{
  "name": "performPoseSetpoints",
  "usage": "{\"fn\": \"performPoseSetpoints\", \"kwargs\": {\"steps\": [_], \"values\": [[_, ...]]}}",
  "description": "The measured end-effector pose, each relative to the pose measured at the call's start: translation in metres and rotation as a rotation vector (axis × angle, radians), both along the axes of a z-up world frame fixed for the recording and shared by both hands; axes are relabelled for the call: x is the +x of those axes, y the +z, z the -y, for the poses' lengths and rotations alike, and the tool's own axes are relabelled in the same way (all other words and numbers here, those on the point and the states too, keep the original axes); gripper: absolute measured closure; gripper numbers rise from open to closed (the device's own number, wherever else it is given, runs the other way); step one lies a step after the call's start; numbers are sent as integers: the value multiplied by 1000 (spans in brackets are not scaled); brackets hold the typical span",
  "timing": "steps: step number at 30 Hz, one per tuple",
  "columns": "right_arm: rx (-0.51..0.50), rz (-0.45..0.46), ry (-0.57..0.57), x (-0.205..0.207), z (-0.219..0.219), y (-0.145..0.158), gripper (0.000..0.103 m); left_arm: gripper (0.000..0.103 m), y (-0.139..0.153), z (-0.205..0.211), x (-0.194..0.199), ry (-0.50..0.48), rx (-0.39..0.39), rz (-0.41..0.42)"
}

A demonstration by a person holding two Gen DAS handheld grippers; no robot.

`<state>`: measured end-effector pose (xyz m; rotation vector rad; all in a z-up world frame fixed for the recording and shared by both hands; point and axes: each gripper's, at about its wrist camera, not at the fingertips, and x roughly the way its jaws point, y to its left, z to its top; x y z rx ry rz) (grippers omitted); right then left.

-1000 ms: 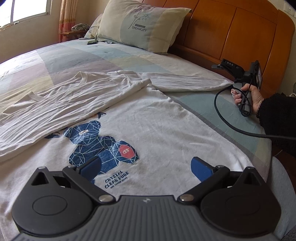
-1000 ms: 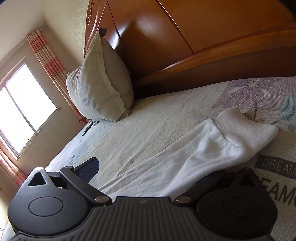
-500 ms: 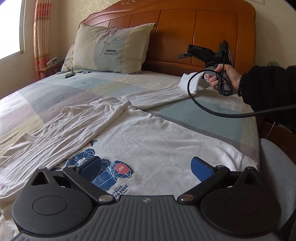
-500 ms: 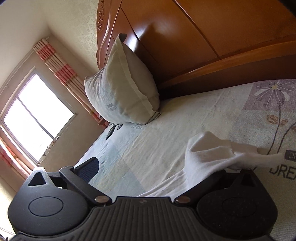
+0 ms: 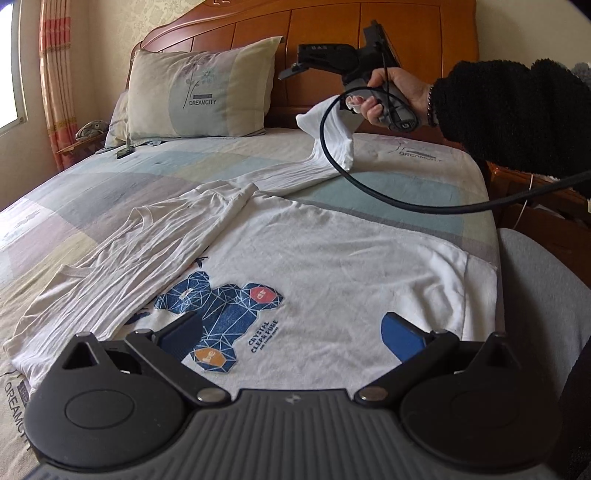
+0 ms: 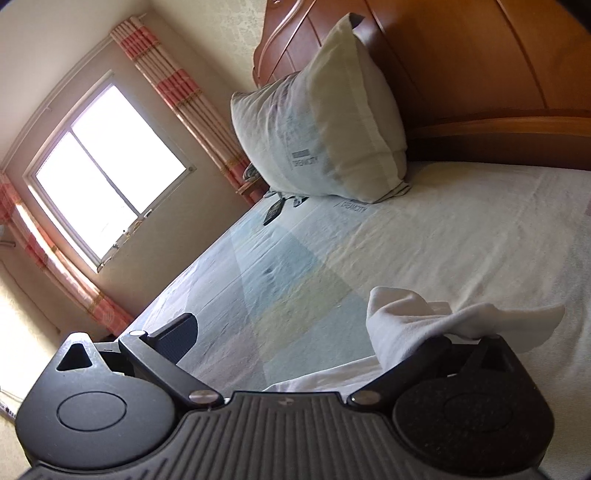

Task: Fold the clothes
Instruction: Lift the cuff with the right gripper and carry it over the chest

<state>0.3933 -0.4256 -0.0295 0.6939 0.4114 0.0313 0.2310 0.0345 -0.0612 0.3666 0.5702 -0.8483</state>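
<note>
Shirt sleeve [image 5: 334, 127] draped over right gripper [image 6: 306, 332]

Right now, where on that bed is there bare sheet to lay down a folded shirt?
Bare sheet lies between the pillow and the white shirt, reaching towards the window side. A smaller bare strip lies past the lifted sleeve by the headboard. The near part is crowded: the shirt covers it.

left gripper [image 5: 291, 334] open, low; right gripper [image 6: 306, 332] raised, apparently open
</note>
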Motion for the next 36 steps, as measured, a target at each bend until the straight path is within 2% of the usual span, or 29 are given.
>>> {"fn": "performPoseSetpoints", "kwargs": {"steps": [8,15,28,36], "values": [[-21,-10,100,24,-56,22,0,1,9,-30,-7,50,2,20],[-48,-27,159,43,-98,36,0,1,13,-49,-9,57,2,16],[-109,-34,296,65,-172,47,0,1,21,-77,-9,113,-52,-1],[-125,-36,346,76,-205,53,0,1,32,-95,-9,141,-105,17]]}}
